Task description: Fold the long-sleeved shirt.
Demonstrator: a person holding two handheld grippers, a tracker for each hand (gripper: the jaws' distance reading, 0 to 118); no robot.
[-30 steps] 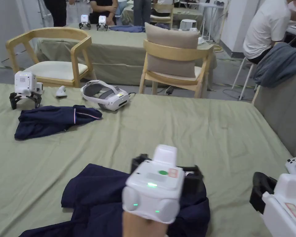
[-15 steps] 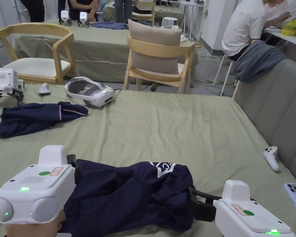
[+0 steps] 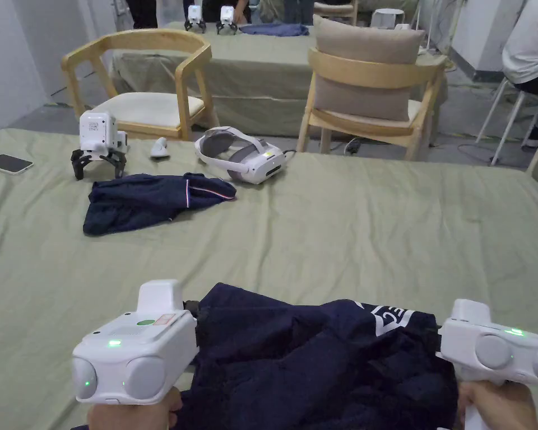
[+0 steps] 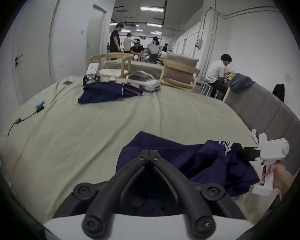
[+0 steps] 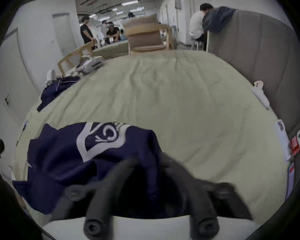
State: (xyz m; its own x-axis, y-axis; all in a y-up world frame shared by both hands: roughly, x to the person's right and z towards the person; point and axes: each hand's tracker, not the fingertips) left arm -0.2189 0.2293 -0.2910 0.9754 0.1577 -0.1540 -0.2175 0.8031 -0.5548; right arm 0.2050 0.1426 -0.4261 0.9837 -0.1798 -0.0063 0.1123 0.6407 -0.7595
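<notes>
Olive-green sheeting point(image 3: 329, 224) is spread over the wide work surface, and the navy long-sleeved shirt point(image 3: 312, 364) is bunched in a crumpled heap at its near edge, white print uppermost. No fold is seen to be made yet; by the look of it the garment is only being drawn out sideways, so flattening and every fold are judged to be left.

The left gripper point(image 4: 150, 155) is seen with jaw tips pressed together, though cloth between them cannot be made out. The right gripper point(image 5: 148, 159) is blurred, its jaws closed around a ridge of shirt fabric.

Counted: two held grippers, one spare gripper point(image 3: 98, 146) standing idle, two navy garments including the second garment point(image 3: 150, 200), one headset point(image 3: 242, 160), two wooden chairs point(image 3: 369, 101).
</notes>
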